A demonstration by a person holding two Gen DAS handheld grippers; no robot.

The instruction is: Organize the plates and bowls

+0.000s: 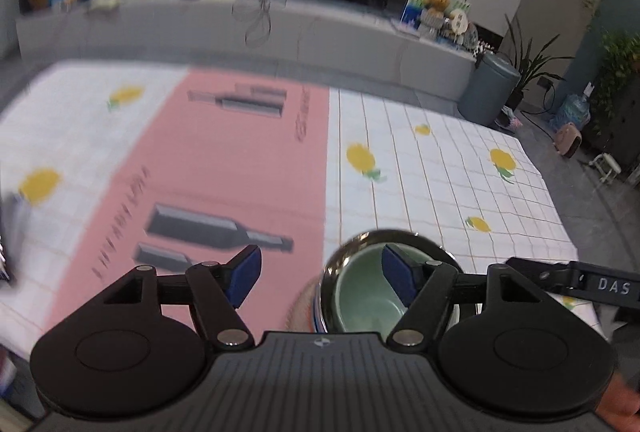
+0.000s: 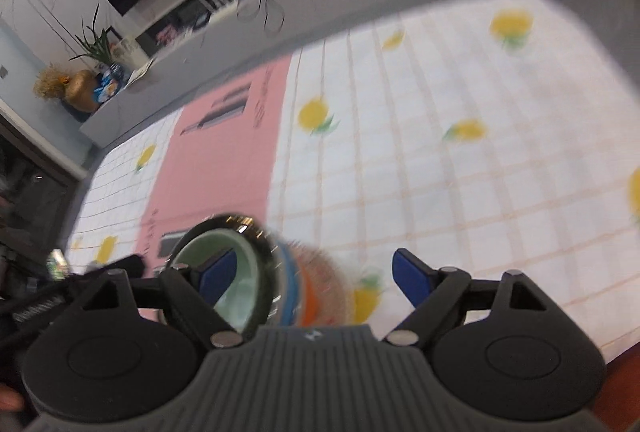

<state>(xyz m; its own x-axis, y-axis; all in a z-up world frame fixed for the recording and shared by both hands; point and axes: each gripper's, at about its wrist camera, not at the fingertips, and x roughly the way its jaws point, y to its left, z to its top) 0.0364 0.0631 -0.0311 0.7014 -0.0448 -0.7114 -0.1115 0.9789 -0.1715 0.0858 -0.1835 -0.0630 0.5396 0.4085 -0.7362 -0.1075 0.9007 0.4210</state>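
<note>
**Bowls stacked, both grippers let go**

Seen from the left wrist, the left hand-held gripper [image 1: 322, 278] stands wide apart with nothing between its blue pads. Just past its right finger sits a nested stack: a pale green bowl [image 1: 366, 300] inside a shiny steel bowl [image 1: 352, 244], resting on something with blue and orange bands that is too blurred to name. The stack stands on the table [image 1: 440, 168], at the edge of the pink mat [image 1: 224, 172] laid over the pineapple-print cloth.

From the right wrist, the right hand-held gripper [image 2: 308, 278] is equally spread and empty. The same green bowl [image 2: 236, 272] shows behind its left finger, untouched by either pad.

I would judge the nesting done, since no other loose plate or bowl shows on the cloth. Whether more crockery waits out of view, I cannot tell.
</note>
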